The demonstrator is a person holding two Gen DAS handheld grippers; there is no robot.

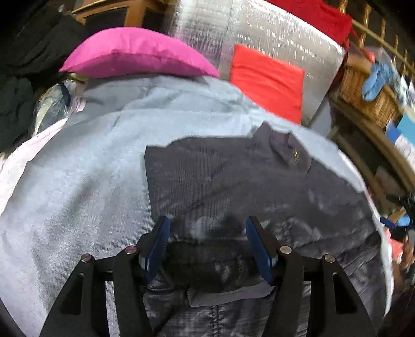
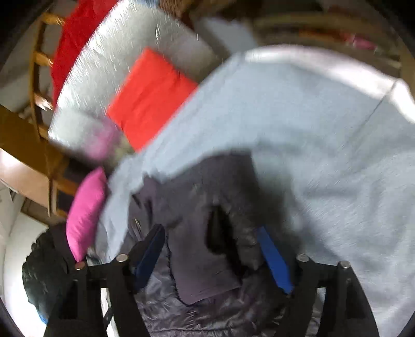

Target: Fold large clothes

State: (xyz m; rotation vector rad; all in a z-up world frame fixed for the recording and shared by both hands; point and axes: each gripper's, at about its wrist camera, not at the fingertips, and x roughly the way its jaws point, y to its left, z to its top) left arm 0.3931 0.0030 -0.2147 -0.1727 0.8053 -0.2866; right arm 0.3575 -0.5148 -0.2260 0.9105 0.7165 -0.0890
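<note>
Where it lies: the dark jacket (image 1: 233, 181) is spread flat on the grey blanket (image 1: 77, 181), so it can be folded.
Left hand-held gripper (image 1: 207, 228): open, over the jacket's 6 o'clock edge.
Right hand-held gripper (image 2: 211, 242): open, dark cloth between the fingers, not pinched.
Pink pillow (image 1: 135, 54): at 11 o'clock, out of the way.

Pretty cluttered room. A light grey-blue blanket (image 1: 77, 181) is spread over the whole near surface, with a magenta pillow (image 1: 135, 55) laid at its far edge. Behind that, a silvery quilted cushion (image 1: 272, 33) is propped up, an orange-red pillow (image 1: 267, 80) set against it and a red throw (image 1: 319, 18) draped on top. Far right, a wicker basket (image 1: 363, 96) is parked on wooden shelving (image 1: 376, 140). A wooden ladder-like frame (image 2: 39, 64) is seen far left in the right wrist view.
</note>
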